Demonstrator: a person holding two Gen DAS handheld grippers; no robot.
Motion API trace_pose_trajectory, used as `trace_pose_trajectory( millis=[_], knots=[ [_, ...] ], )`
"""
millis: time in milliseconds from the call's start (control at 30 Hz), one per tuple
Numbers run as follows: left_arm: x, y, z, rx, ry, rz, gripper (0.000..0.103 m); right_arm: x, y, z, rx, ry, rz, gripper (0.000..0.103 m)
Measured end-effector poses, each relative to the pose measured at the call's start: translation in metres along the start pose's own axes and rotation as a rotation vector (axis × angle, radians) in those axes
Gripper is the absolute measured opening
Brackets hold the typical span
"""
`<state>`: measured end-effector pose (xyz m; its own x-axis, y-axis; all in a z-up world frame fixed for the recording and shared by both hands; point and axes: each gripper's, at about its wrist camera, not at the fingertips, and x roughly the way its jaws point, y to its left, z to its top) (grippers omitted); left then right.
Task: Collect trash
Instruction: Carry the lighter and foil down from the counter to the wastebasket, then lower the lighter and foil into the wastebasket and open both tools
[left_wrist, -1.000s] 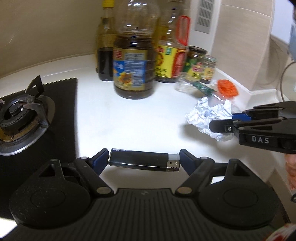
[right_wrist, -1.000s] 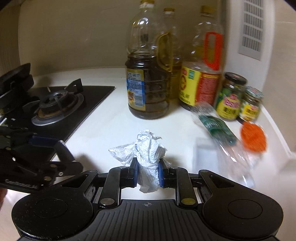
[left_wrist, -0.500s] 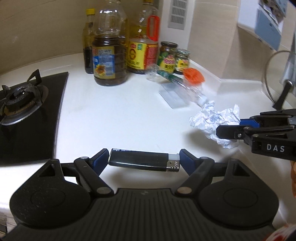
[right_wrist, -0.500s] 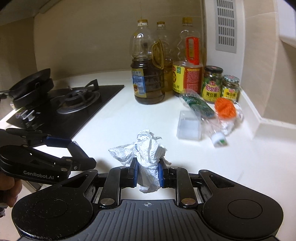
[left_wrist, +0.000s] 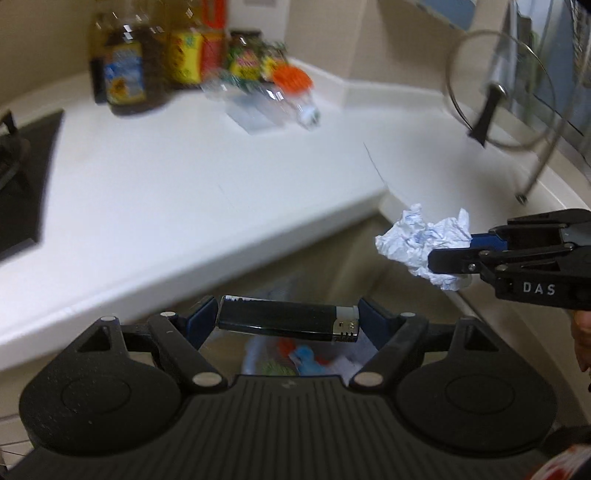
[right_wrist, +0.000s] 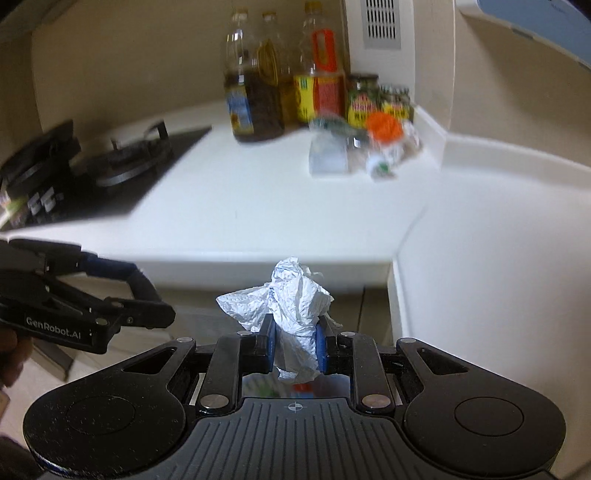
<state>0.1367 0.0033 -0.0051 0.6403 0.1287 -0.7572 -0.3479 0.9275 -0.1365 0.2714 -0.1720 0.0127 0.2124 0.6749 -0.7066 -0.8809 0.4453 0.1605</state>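
Spanning the background, white desk (left_wrist: 155, 192), with blurred oil bottles (right_wrist: 258, 99) and jars at its far corner. Beyond its front edge, left hand-held gripper (left_wrist: 287, 319) clamped endwise on a black lighter (left_wrist: 280, 319), held level above blurred colourful litter below. Just beside it, right hand-held gripper (right_wrist: 295, 345), nearly closed, pinched crumpled white paper (right_wrist: 291, 306) off the desk.

You are working with a left gripper (left_wrist: 286, 319) and a right gripper (right_wrist: 294, 347) that are showing matte black ribbed bodies, round side discs, silver screws and blue pads (right_wrist: 320, 349), with white "GenRobot.AI" and "DAS" lettering.
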Motion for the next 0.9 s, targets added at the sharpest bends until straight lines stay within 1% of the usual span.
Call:
trace_pose_trajectory(
  millis=[67,133,433,600,800,900],
  knots=[
    [0.011,0.000,-0.010,0.011,0.024,-0.021,0.081,0.004,0.002,-0.012,0.013,0.025,-0.019,0.022],
    [0.021,0.000,-0.018,0.032,0.047,-0.025,0.081,0.007,0.005,-0.024,0.032,0.045,-0.039,0.022],
    [0.060,-0.010,-0.042,0.183,0.116,-0.038,0.081,0.033,0.013,-0.067,0.039,0.128,-0.102,0.022],
    [0.085,-0.012,-0.052,0.251,0.148,-0.070,0.081,0.048,0.013,-0.076,0.010,0.151,-0.140,0.022],
    [0.106,-0.013,-0.051,0.314,0.173,-0.101,0.081,0.064,0.013,-0.082,-0.024,0.171,-0.179,0.022],
    [0.114,-0.016,-0.053,0.367,0.179,-0.122,0.081,0.068,0.014,-0.083,-0.034,0.173,-0.189,0.022]
  ],
)
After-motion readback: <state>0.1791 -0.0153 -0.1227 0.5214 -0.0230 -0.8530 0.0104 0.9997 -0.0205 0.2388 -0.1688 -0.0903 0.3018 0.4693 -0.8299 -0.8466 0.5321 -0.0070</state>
